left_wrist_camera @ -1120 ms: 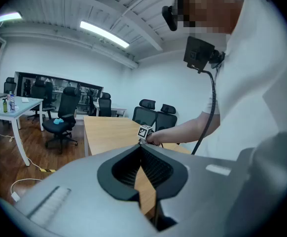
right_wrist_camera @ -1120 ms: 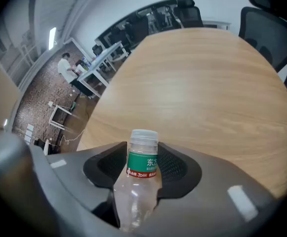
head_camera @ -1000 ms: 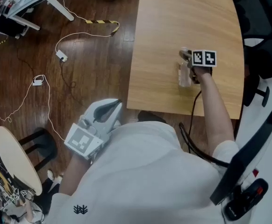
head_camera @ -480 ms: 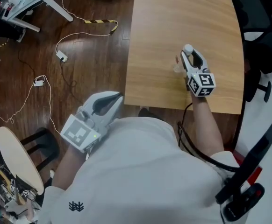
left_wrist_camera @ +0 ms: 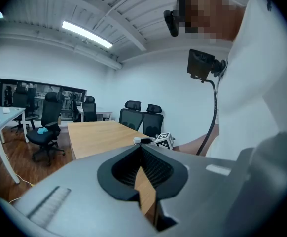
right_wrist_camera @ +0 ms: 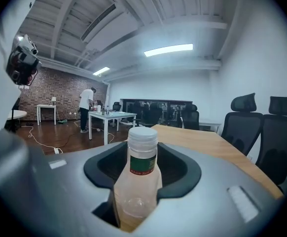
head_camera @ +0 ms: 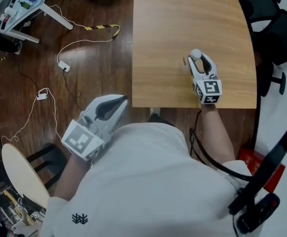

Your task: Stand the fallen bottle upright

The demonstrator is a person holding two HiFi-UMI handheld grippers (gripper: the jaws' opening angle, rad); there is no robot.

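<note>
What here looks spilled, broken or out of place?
Nothing spilled or damaged. The capped bottle sits clamped in the right tool over the table. The only untidy bit: loose white cables on the floor beside it.

The bottle [right_wrist_camera: 142, 196] is thin, clear plastic, smooth and shiny. Its cap [right_wrist_camera: 143, 135] is white plastic, and its label [right_wrist_camera: 143, 164] is green and glossy. The right gripper [right_wrist_camera: 142, 157] and the left gripper [left_wrist_camera: 141, 154] are grey plastic, smooth and matt. Their pads [right_wrist_camera: 175, 169] are black with little ridges. The table [head_camera: 183, 14] is pale wood, smooth and dull. The floor [head_camera: 84, 58] is dark wood with a soft shine. The shirt [head_camera: 148, 181] is white cloth.
</note>
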